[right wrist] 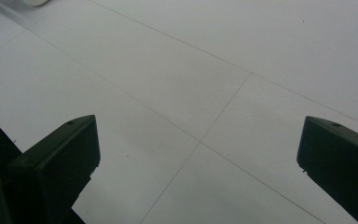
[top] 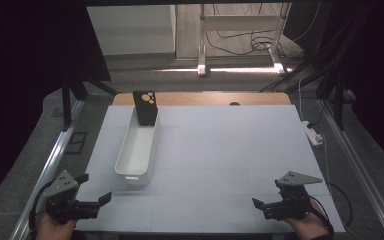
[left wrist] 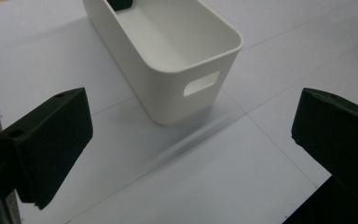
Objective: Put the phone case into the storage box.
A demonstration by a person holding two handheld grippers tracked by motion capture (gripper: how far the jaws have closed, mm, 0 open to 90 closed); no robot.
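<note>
Here a long white plastic bin (top: 136,150), rounded at the corners with a slot handle cut in its near end, is seen lying lengthwise on the pale table (top: 220,150). A black phone case (top: 145,107), with camera cutouts near its top, is propped upright at the bin's far end, leaning on the wall there. The left gripper (top: 96,189) is held just short of the bin's near end, slightly to its left; its jaws are spread wide with nothing between them. The right gripper (top: 260,204) is kept well apart from the bin, off to its right near the table's front edge, jaws likewise spread and empty. In the left gripper view the bin (left wrist: 168,56) is shown close, handle slot plain, but the case (left wrist: 120,3) is cut off by the top edge, only a dark corner left. In the right gripper view bare table (right wrist: 205,74) with seam lines is shown; a pale blurred bit at the top left corner can't be identified.
</note>
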